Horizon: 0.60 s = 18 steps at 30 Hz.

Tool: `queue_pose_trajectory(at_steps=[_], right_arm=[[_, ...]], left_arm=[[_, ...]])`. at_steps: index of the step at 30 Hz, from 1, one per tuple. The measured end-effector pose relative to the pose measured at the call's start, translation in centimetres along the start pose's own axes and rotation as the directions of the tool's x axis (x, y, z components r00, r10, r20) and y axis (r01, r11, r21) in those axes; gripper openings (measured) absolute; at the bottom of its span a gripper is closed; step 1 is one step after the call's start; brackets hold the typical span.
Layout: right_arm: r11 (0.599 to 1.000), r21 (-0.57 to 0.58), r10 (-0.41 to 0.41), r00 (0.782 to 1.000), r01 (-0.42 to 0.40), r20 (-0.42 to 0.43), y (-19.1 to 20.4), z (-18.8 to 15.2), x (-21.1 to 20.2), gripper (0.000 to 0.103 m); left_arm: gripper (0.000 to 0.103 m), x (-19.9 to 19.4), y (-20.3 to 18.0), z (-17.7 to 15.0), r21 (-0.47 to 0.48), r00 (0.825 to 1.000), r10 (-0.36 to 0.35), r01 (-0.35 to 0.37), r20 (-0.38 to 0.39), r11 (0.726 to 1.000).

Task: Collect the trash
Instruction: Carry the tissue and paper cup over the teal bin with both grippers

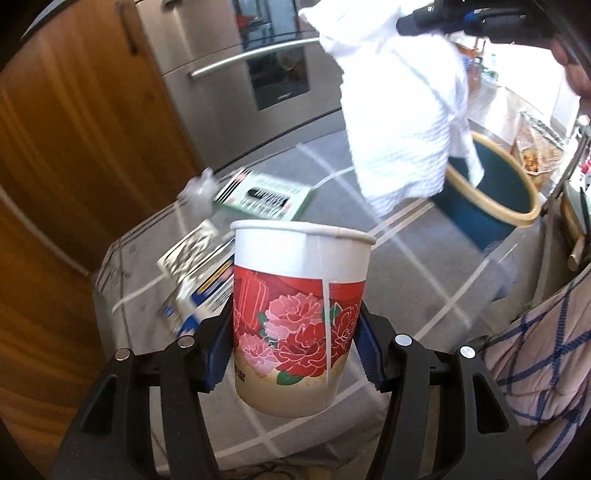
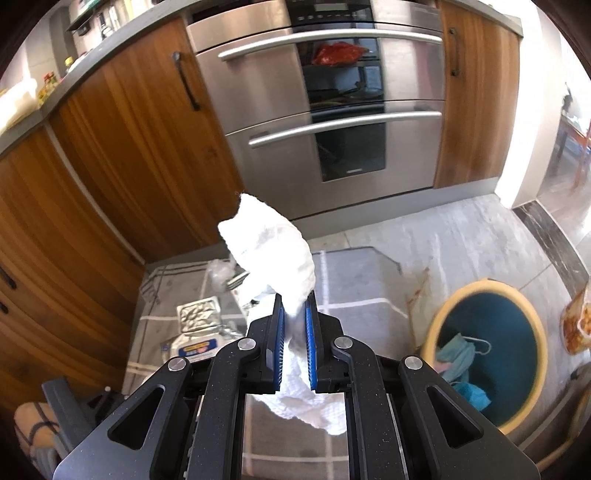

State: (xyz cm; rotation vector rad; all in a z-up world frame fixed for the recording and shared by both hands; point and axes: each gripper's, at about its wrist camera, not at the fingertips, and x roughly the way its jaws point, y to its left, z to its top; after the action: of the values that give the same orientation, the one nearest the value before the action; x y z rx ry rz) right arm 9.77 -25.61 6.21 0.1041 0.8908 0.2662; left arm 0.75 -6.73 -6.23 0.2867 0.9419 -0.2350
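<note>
Paper cup (image 1: 301, 280) with red flowers clamped in our left gripper (image 1: 295, 354), off rug. Right gripper (image 2: 294, 325) pinches white paper towel (image 2: 275, 251), bin (image 2: 491, 332) at right.

My left gripper (image 1: 297, 325) clamps floral paper cup (image 1: 301, 280), upright. White paper towel (image 1: 402, 110) hangs from right gripper (image 1: 424, 16) above blue bin (image 1: 491, 192). Packaging litter (image 1: 266, 195) on grey rug (image 1: 424, 258).

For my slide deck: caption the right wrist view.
Right gripper jaws clamp a white paper towel beside the open bin.
</note>
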Motion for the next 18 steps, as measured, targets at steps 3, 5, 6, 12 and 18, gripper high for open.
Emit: queue_pose_trajectory(at_steps=[3, 5, 6, 12, 18], right_arm=[[0.999, 0.021, -0.031, 0.999, 0.03, 0.021, -2.4, -0.1, -1.0, 0.011], [0.998, 0.038, -0.048, 0.998, 0.047, 0.031, -3.7, -0.1, -1.5, 0.011], [0.997, 0.049, -0.057, 0.998, 0.055, 0.035, -4.5, -0.2, -1.8, 0.011], [0.986, 0.118, -0.122, 0.991, 0.115, 0.059, -9.5, -0.5, -3.3, 0.011], [0.961, 0.199, -0.213, 0.973, 0.192, 0.089, -14.8, -0.7, -5.1, 0.011]], left_arm=[[0.058, -0.5, -1.6, 1.4, 0.025, 0.999, -0.031, 0.031, 0.024, 0.999], [0.058, -0.8, -2.5, 2.4, 0.043, 0.998, -0.045, 0.043, 0.048, 0.998], [0.058, -1.1, -3.2, 3.1, 0.058, 0.996, -0.053, 0.049, 0.066, 0.997], [0.058, -1.0, -6.6, 5.8, 0.111, 0.99, -0.103, 0.093, 0.093, 0.989], [0.058, -1.0, -9.9, 7.6, 0.145, 0.978, -0.184, 0.168, 0.101, 0.975]])
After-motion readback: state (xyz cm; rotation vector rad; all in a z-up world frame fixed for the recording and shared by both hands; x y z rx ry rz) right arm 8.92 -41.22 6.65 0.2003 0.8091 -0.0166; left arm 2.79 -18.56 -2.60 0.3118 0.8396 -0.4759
